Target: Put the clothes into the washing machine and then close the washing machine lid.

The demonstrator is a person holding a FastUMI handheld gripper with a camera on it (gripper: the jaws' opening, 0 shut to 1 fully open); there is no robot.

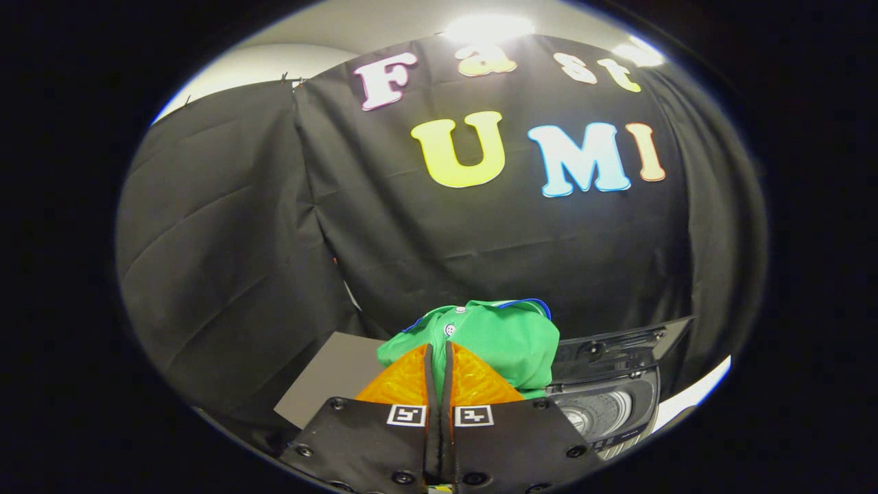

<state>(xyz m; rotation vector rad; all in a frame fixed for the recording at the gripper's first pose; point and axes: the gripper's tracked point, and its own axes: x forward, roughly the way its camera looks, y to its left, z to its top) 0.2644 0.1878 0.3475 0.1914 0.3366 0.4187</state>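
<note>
A green garment (497,336) with blue trim and a small button hangs bunched just ahead of my fingers, lifted off the table. My gripper (439,357) is shut on the green garment, its two fingers pressed together with a fold of cloth pinched at their tips. To the right and below stands the washing machine (603,412), its lid (617,346) raised and the drum opening showing under it. The garment hangs left of the drum opening, partly in front of the lid.
A grey board or tabletop (329,381) lies to the left below the garment. Black cloth walls close the booth behind and on both sides. A pale floor strip (693,398) shows to the right of the machine.
</note>
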